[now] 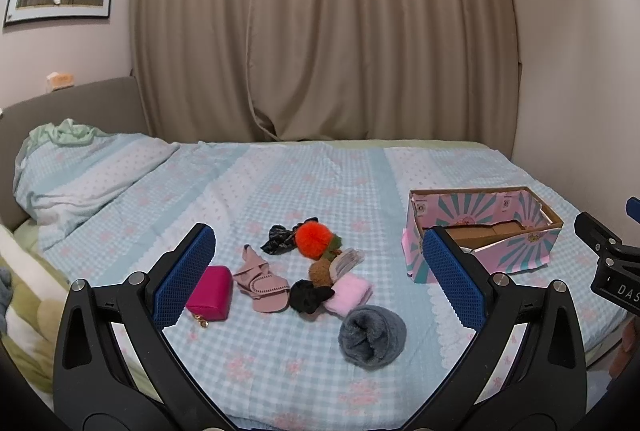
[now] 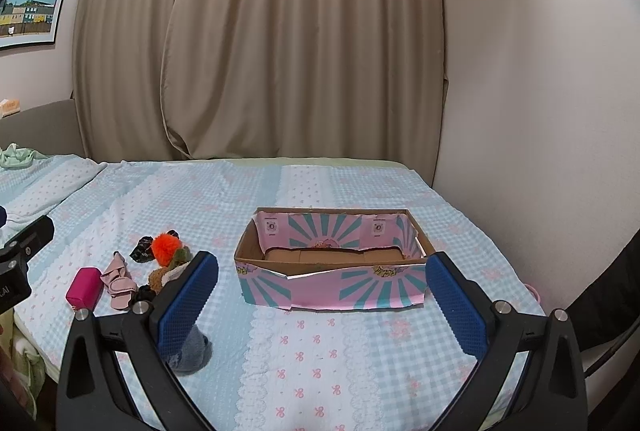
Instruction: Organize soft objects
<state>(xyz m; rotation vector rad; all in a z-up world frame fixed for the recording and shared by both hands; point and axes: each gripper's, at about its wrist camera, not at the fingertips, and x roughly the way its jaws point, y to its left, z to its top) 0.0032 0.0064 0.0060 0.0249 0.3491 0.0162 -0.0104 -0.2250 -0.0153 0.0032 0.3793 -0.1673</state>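
Observation:
A pile of soft things lies on the bed: a magenta pouch point(image 1: 211, 293), a dusty-pink sock point(image 1: 262, 281), an orange pompom point(image 1: 313, 240), a black patterned scrunchie point(image 1: 277, 239), a brown plush point(image 1: 322, 271), a black scrunchie point(image 1: 310, 296), a pink cloth point(image 1: 348, 293) and a grey fuzzy roll point(image 1: 372, 335). A pink and teal cardboard box point(image 2: 332, 263) stands open to the right and looks empty. My left gripper point(image 1: 318, 279) hovers open above the pile. My right gripper point(image 2: 322, 305) hovers open in front of the box. The grey roll point(image 2: 192, 351) sits behind its left finger.
The bed has a blue checked cover point(image 2: 320, 351). A rumpled duvet and pillow point(image 1: 80, 171) lie at the far left. Beige curtains point(image 1: 320, 31) hang behind the bed, and a wall point(image 2: 540, 111) runs close along the right side.

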